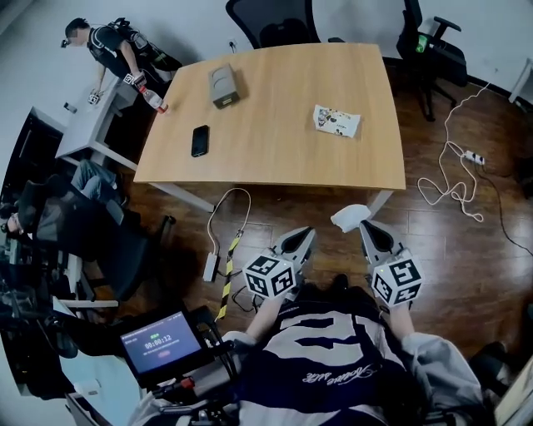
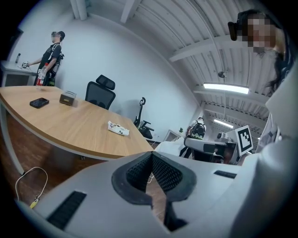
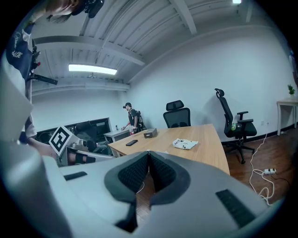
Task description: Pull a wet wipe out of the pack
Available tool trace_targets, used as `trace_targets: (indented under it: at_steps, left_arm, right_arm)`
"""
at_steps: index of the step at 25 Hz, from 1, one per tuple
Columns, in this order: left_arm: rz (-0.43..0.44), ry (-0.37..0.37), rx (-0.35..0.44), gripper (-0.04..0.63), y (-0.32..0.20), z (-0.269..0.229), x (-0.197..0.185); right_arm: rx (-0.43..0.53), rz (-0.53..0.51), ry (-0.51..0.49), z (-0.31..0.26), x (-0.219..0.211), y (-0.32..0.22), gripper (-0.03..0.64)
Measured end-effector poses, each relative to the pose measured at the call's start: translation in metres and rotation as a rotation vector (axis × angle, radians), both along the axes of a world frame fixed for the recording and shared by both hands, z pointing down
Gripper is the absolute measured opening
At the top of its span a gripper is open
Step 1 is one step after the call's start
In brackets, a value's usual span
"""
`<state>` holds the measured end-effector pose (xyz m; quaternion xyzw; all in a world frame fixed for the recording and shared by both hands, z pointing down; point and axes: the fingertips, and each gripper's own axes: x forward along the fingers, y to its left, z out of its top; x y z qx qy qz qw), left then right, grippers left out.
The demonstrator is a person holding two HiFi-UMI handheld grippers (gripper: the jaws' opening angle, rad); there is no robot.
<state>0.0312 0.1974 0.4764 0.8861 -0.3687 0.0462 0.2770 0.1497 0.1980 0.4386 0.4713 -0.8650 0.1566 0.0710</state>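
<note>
The wet wipe pack (image 1: 337, 121), white with a printed pattern, lies flat on the wooden table (image 1: 275, 158), right of its middle. It also shows in the left gripper view (image 2: 118, 128) and the right gripper view (image 3: 185, 143). Both grippers hang over the floor in front of the table, well short of the pack. My left gripper (image 1: 301, 235) is shut and holds nothing. My right gripper (image 1: 364, 226) is shut, and a crumpled white wet wipe (image 1: 350, 216) sticks out at its tip. In the right gripper view the jaws hide the wipe.
A black phone (image 1: 200, 140) and a grey box (image 1: 224, 86) lie on the table's left half. Office chairs (image 1: 275, 21) stand behind it. A power strip and its white cable (image 1: 462, 166) lie on the floor at right. A person (image 1: 117, 50) works at a far-left desk.
</note>
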Motion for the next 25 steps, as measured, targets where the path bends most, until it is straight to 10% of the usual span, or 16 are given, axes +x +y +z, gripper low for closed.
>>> trace_targets:
  at_steps: [25]
  left_arm:
    - [-0.003, 0.016, 0.039, 0.003, 0.003, -0.003, -0.034]
  right_arm:
    - [0.037, -0.009, 0.038, -0.003, -0.037, 0.013, 0.0]
